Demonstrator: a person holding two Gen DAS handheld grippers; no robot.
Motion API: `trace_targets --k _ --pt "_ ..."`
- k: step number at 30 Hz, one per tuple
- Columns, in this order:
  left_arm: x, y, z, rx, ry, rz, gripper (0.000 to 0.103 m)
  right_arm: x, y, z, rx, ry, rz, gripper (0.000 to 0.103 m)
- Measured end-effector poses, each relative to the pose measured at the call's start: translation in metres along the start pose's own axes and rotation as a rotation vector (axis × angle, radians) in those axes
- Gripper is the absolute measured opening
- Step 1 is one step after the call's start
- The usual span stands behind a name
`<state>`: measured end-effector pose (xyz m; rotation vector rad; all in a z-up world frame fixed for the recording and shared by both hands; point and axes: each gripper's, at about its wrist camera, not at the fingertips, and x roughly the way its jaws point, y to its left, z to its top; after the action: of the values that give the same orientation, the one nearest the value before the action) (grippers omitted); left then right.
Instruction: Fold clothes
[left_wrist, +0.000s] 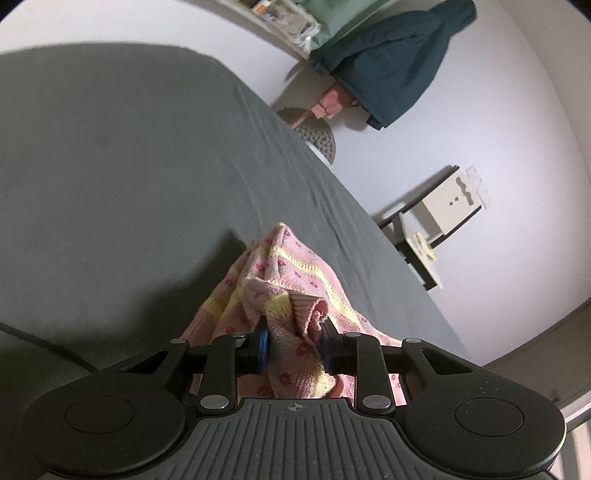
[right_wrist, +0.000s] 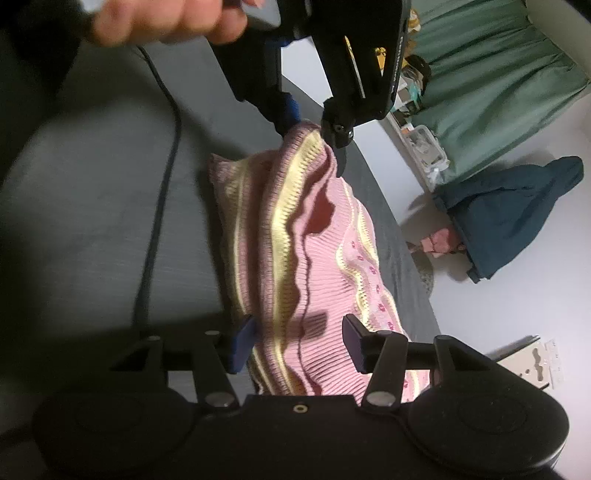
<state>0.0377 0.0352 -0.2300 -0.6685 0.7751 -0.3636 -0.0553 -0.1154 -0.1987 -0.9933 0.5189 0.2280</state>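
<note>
A pink knit garment (left_wrist: 280, 266) with yellow stripes and small red flowers lies bunched on a grey bed sheet (left_wrist: 129, 166). My left gripper (left_wrist: 294, 347) is shut on a gathered fold of it, with cloth squeezed between the blue pads. In the right wrist view the same garment (right_wrist: 325, 258) stretches away from me. The left gripper (right_wrist: 314, 133) pinches its far end and lifts it off the sheet (right_wrist: 92, 221). My right gripper (right_wrist: 298, 343) stands open over the near end. Cloth lies between its fingers, and the pads do not press on it.
A person's hand (right_wrist: 166, 18) holds the left gripper, and a black cable (right_wrist: 162, 184) trails across the bed. The bed edge runs diagonally on the right. Beyond it are a white floor, a teal jacket (right_wrist: 517, 214), a green curtain (right_wrist: 498, 74) and a white box (left_wrist: 447, 206).
</note>
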Motion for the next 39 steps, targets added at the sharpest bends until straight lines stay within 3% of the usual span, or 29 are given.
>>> trace_targets --k 4,10,18,24,27,32,36,38,39 --pt "0.002 -0.005 0.001 0.028 0.019 0.046 0.028 -0.001 -0.006 -0.001 0.046 0.0 -0.016 0.052" --pt "0.002 0.001 0.003 -0.009 0.041 0.065 0.031 -0.011 -0.012 -0.003 0.073 -0.008 -0.023 0.053" --pt "-0.006 -0.007 0.0 0.043 0.044 0.045 0.031 -0.006 -0.008 0.0 0.07 -0.011 -0.007 0.056" --pt "-0.008 -0.007 0.0 0.058 0.048 0.08 0.031 0.001 -0.004 0.009 0.068 -0.032 -0.023 0.057" --pt "-0.008 -0.004 0.0 0.042 0.036 0.048 0.031 0.007 0.0 0.013 0.058 -0.035 -0.035 0.057" --pt "-0.007 0.014 0.004 -0.071 0.014 -0.048 0.027 0.011 0.001 0.008 0.033 -0.006 -0.117 0.057" --pt "-0.005 0.018 0.002 -0.095 -0.002 -0.065 0.026 0.01 -0.003 -0.006 0.041 0.024 -0.144 0.057" --pt "-0.003 0.017 0.002 -0.091 -0.007 -0.065 0.026 0.008 -0.005 -0.01 0.045 0.017 -0.138 0.051" --pt "-0.003 0.017 0.001 -0.088 -0.009 -0.064 0.026 0.007 -0.007 -0.011 0.046 0.013 -0.132 0.033"
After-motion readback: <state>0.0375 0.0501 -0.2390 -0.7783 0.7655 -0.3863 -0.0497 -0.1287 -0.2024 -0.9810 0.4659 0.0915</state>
